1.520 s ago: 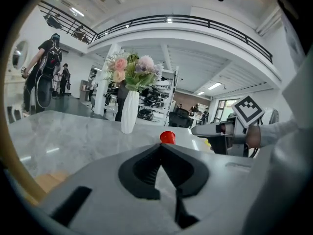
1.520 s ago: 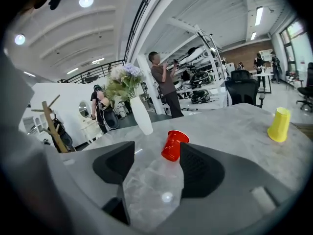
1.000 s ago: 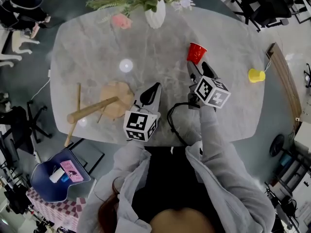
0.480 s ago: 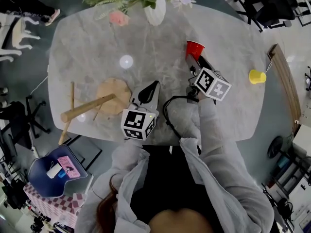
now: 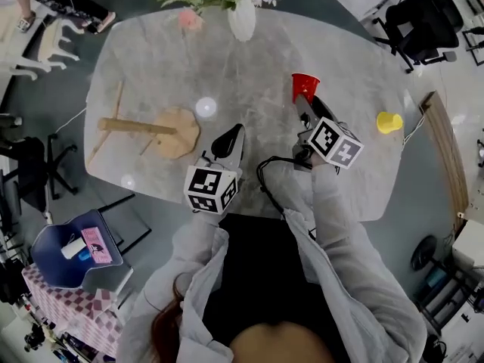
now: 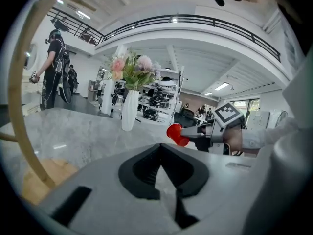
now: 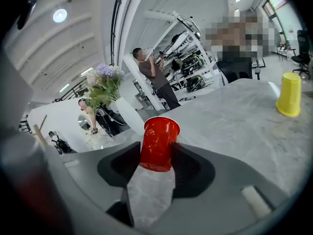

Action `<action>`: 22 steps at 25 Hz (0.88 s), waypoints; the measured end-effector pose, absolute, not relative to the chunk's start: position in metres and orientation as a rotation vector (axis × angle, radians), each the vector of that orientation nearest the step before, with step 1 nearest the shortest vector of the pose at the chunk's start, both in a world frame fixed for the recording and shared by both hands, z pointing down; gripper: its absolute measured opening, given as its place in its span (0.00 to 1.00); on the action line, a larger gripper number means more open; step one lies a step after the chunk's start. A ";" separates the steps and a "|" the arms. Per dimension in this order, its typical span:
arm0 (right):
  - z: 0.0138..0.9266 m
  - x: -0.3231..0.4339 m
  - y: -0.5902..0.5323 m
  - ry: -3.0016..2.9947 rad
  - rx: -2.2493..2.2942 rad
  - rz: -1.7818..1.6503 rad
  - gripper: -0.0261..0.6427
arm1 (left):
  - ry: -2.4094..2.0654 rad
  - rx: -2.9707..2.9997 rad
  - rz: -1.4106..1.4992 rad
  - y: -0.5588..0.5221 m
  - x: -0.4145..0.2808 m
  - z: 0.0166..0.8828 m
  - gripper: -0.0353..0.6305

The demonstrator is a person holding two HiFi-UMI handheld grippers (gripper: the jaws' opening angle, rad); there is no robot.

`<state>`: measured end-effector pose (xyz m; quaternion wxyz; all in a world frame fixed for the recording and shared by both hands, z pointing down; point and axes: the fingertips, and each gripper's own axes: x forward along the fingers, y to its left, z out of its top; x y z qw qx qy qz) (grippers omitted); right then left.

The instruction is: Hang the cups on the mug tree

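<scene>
A red cup stands between the jaws of my right gripper at the table's middle right. The jaws have just been closing and now press on the cup's sides. The left gripper view shows that red cup tilted in the grip. A yellow cup stands upright farther right, also visible in the right gripper view. The wooden mug tree lies on its side at the left, round base toward my left gripper, which is shut and empty just right of the base.
A white vase of flowers stands at the table's far edge. A black cable loops near the front edge between my arms. Chairs and a blue bin stand on the floor around the table. People stand in the background.
My right gripper has closed around the red cup, which now sits between its jaws. Both grippers have risen a little. The mug tree still lies on its side.
</scene>
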<state>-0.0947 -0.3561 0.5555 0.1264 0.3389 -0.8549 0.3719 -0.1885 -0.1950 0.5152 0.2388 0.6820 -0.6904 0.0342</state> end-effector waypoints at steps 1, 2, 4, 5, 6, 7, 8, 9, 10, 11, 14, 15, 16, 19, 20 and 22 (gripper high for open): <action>0.548 -0.090 -0.352 -2.509 0.973 1.089 0.35 | -1.908 1.864 0.095 -0.190 -0.185 0.511 0.05; 0.541 -0.083 -0.347 -2.527 0.961 1.092 0.35 | -1.924 1.860 0.095 -0.185 -0.181 0.507 0.05; 0.527 -0.067 -0.338 -2.561 0.939 1.090 0.35 | -1.956 1.849 0.093 -0.174 -0.174 0.498 0.05; 0.519 -0.060 -0.335 -2.582 0.922 1.085 0.35 | -1.975 1.840 0.092 -0.170 -0.171 0.493 0.05; 0.510 -0.056 -0.331 -2.607 0.894 1.078 0.35 | -1.999 1.825 0.088 -0.165 -0.169 0.489 0.05; 0.500 -0.055 -0.328 -2.636 0.858 1.070 0.35 | -2.027 1.806 0.082 -0.160 -0.168 0.484 0.05; 0.491 -0.055 -0.323 -2.662 0.819 1.062 0.35 | -2.056 1.784 0.076 -0.154 -0.168 0.479 0.05; 0.483 -0.055 -0.318 -2.684 0.784 1.056 0.35 | -2.079 1.765 0.070 -0.148 -0.168 0.475 0.05; 0.475 -0.054 -0.311 -2.701 0.754 1.049 0.35 | -2.097 1.750 0.066 -0.141 -0.168 0.471 0.05; 0.469 -0.053 -0.304 -2.716 0.726 1.042 0.35 | -2.111 1.738 0.064 -0.134 -0.167 0.468 0.05; 0.453 -0.056 -0.283 -2.757 0.601 0.999 0.35 | -2.163 1.687 0.053 -0.114 -0.165 0.462 0.05; 0.449 -0.059 -0.277 -2.768 0.545 0.982 0.35 | -2.187 1.661 0.046 -0.107 -0.164 0.460 0.05; 0.446 -0.062 -0.269 -2.776 0.489 0.967 0.35 | -2.211 1.635 0.041 -0.098 -0.164 0.458 0.05; 0.436 -0.073 -0.244 -2.791 0.313 0.941 0.35 | -2.276 1.561 0.042 -0.072 -0.163 0.454 0.05; 0.433 -0.078 -0.235 -2.791 0.253 0.937 0.35 | -2.296 1.534 0.045 -0.062 -0.163 0.453 0.05; 0.430 -0.089 -0.218 -2.784 0.135 0.930 0.34 | -2.335 1.473 0.048 -0.044 -0.163 0.454 0.05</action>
